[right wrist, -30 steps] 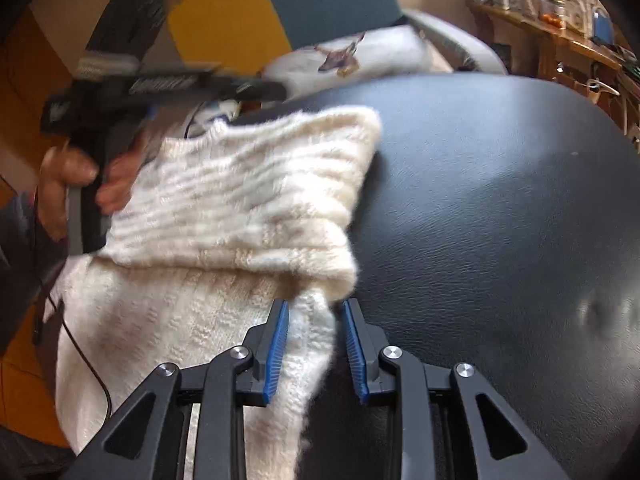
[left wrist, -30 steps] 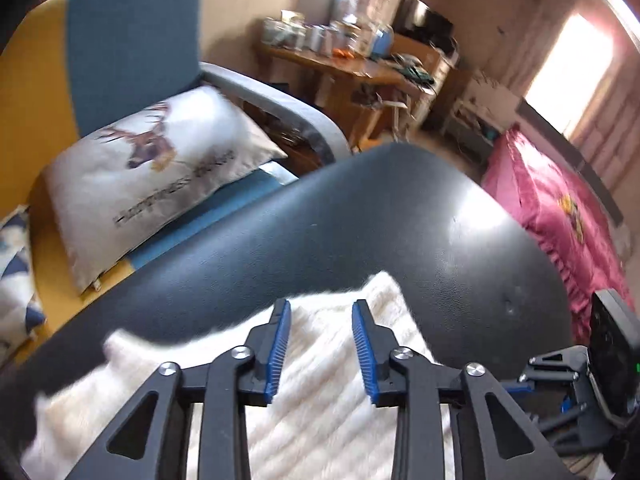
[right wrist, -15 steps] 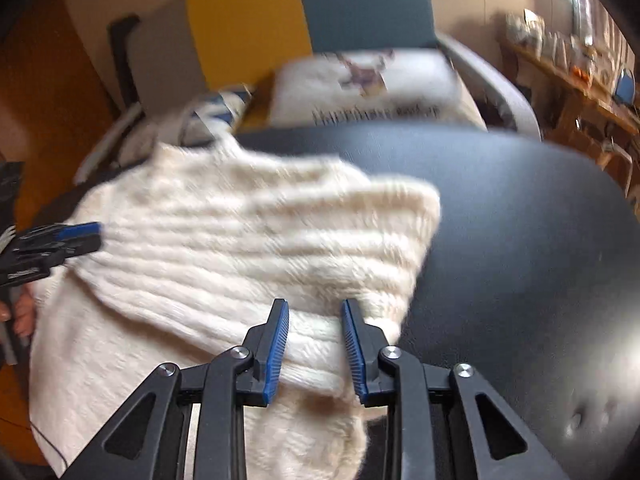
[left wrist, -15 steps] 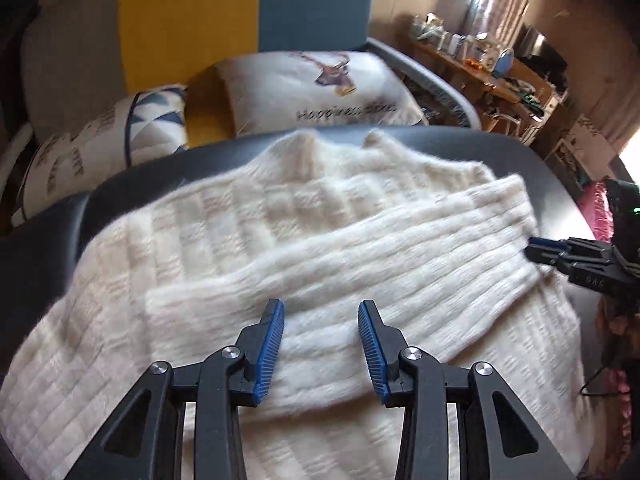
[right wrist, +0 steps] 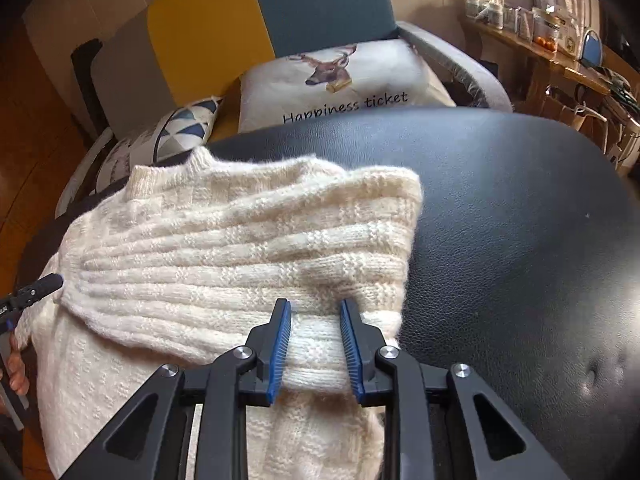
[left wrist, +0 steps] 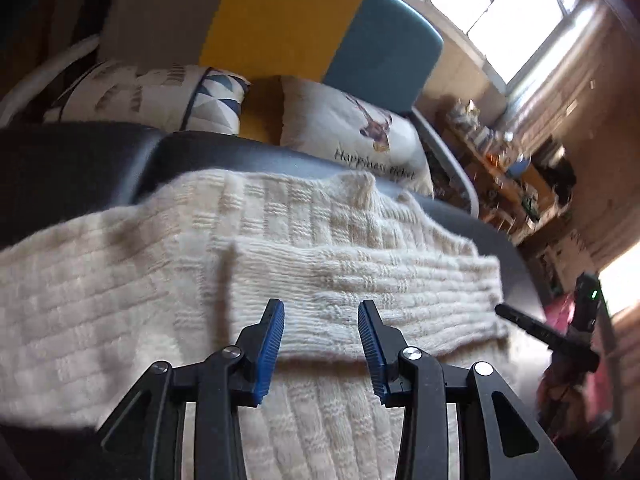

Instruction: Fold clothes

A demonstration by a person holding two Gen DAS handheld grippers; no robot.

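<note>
We find the sweater (right wrist: pixel 224 248) at left centre on the black top (right wrist: pixel 520 208), its sleeve now folded across the body. The left gripper (left wrist: pixel 321 334) has swung back over it, fingers wide and empty. The right gripper (right wrist: pixel 315 338) stands narrow astride the sleeve edge; grip uncertain.

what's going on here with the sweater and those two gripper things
A person holding a gripper in each hand is folding a cream knit sweater on a black padded surface. One sleeve is already folded across the body. The right gripper has its fingers on either side of a bunched bit of the sweater's edge, not clearly clamped. The left gripper is open above the folded sleeve, holding nothing.
</note>
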